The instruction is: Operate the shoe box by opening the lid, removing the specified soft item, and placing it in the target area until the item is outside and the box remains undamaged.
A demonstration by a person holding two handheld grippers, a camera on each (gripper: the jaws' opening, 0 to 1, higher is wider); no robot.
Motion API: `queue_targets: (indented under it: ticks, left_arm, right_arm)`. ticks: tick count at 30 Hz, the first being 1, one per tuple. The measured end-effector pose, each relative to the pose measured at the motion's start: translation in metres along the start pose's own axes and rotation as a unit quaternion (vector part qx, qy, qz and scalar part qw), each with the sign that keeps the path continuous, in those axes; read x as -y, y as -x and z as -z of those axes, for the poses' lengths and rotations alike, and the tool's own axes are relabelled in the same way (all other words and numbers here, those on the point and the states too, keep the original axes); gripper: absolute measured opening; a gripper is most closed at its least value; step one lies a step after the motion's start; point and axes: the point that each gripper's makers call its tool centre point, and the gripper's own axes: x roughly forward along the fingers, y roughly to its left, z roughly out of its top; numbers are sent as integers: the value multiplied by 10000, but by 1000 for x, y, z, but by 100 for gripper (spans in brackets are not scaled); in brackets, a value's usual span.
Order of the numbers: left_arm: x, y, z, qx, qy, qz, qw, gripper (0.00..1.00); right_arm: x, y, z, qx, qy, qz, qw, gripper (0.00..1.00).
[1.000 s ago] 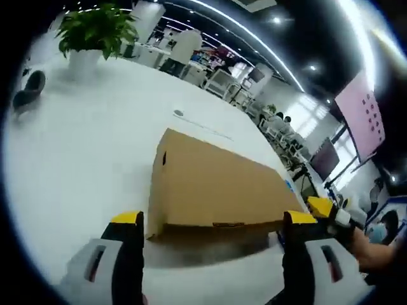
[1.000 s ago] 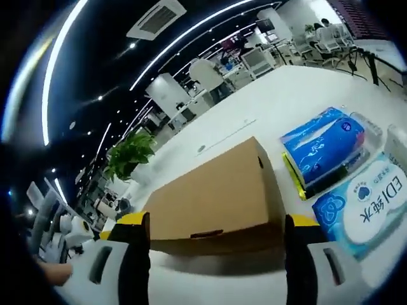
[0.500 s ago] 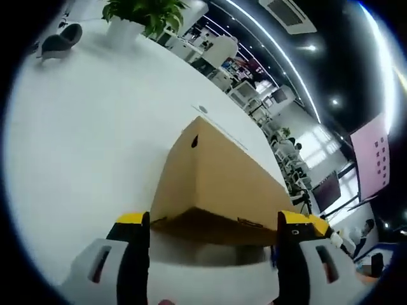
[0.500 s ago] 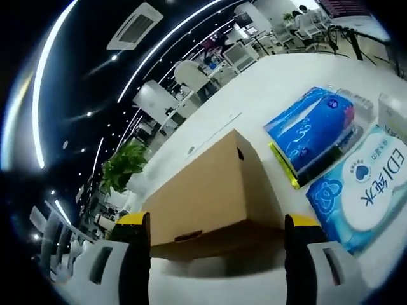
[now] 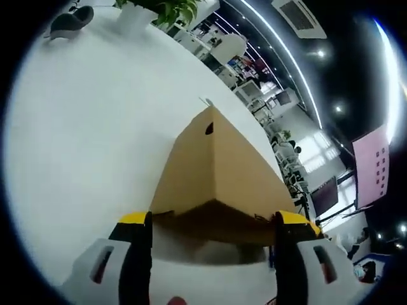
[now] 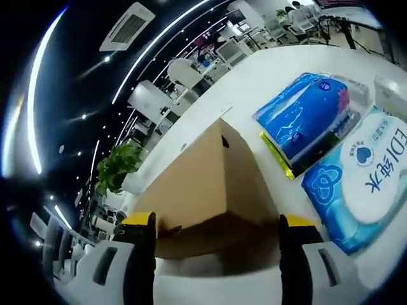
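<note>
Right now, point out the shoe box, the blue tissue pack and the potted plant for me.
shoe box (image 5: 216, 171), left gripper view, top face of the lid
blue tissue pack (image 6: 304, 117), right gripper view, middle of the wrapper
potted plant (image 6: 114, 168), right gripper view, its leaves

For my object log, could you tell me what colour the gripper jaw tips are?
Yellow tips on black jaws, clearest in the right gripper view, on the right gripper.

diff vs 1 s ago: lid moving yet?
Yes. The shoe box lid's near edge has risen, tilting up away from the grippers, and a dark gap has opened beneath it in both views. The left gripper and right gripper stay open at that edge. The blue tissue packs are unmoved.
</note>
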Motion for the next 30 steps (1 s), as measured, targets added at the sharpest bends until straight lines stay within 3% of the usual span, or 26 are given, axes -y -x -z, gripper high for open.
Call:
queue_targets:
  ticks: [11, 14, 24, 30]
  left_arm:
    - [-2, -2, 5, -89, -334, -171, 9993, 76]
    - [-8, -1, 8, -222, -669, -350, 9969, 72]
    - [-6, -2, 6, -104, -609, -343, 9975, 71]
    - [-7, -2, 5, -175, -560, -316, 9978, 72]
  right_arm:
    - [4, 1, 5, -76, 335, 99, 9994, 69]
    - [6, 1, 8, -83, 557, 183, 9982, 66]
    - [6, 0, 5, -31, 633, 215, 9978, 64]
    - [7, 1, 4, -66, 619, 172, 9979, 65]
